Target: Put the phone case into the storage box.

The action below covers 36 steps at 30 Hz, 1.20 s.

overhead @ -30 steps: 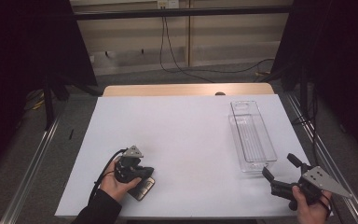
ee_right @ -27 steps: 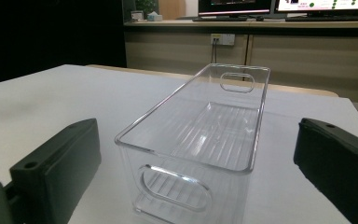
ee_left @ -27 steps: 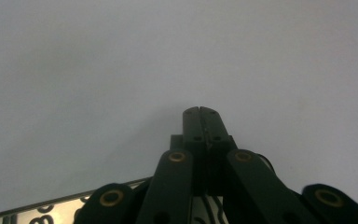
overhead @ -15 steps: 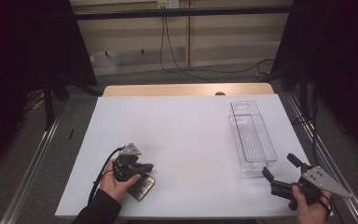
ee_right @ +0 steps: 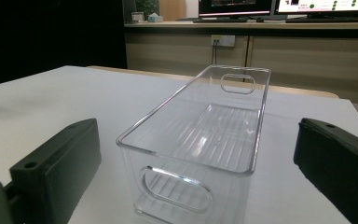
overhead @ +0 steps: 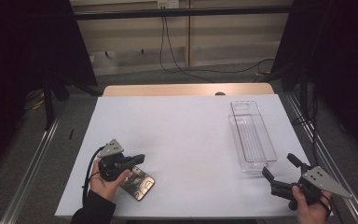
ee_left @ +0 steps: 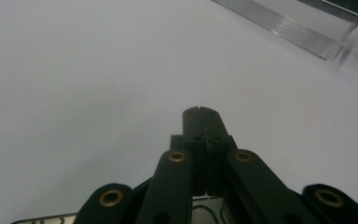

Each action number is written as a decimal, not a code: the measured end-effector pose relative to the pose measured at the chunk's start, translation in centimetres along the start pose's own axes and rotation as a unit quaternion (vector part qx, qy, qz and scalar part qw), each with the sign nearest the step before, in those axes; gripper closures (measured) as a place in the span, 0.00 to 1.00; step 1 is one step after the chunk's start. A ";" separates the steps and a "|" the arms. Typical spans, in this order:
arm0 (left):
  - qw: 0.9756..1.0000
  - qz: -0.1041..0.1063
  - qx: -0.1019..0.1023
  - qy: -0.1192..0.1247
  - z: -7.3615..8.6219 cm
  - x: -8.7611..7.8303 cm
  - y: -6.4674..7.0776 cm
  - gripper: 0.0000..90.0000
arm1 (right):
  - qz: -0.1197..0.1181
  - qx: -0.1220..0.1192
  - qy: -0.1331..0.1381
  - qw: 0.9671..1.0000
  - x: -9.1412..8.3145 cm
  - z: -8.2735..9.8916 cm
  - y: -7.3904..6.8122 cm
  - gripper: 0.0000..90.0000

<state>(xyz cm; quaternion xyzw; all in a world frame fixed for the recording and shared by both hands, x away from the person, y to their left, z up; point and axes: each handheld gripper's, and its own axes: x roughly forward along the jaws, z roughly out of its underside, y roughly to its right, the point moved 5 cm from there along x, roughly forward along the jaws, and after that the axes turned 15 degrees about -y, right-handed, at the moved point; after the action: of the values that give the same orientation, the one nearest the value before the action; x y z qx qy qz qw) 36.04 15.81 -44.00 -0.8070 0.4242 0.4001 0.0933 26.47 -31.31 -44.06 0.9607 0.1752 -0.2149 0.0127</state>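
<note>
A big white table [overhead: 186, 135] has a strip of brown wood [overhead: 186, 89] along its far edge. Behind the table, black cables [overhead: 179, 63] lie on the grey floor and run up to a white wall socket [overhead: 166, 4]. A metal rail [overhead: 32, 165] runs along the table's left side.

high view overlooks the table [overhead: 186, 135]; both gripper views, low, share the clear bin [ee_right: 200, 140].

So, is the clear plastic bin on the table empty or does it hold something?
Empty. The clear bin stands upright with its open top up, and its ribbed floor shows bare through the walls.
</note>
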 end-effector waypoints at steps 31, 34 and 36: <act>0.997 -0.049 -0.048 0.042 3.1 -5.0 -1.6 1.00 | -0.004 0.009 0.003 1.000 0.1 -0.1 0.0 0.00; 0.996 -0.060 -0.065 0.030 3.7 -5.7 -2.4 1.00 | -0.004 0.009 0.003 1.000 0.1 0.0 0.0 0.00; 0.996 -0.060 -0.070 0.022 3.9 -5.8 -2.6 1.00 | -0.004 0.008 0.003 1.000 0.1 0.0 0.0 0.00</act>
<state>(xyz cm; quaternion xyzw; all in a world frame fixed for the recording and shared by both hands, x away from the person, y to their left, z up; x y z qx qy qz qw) 33.91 22.89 -42.86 -0.8441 0.3482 0.4045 0.0510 26.59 -31.25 -44.07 0.9606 0.1774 -0.2138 0.0032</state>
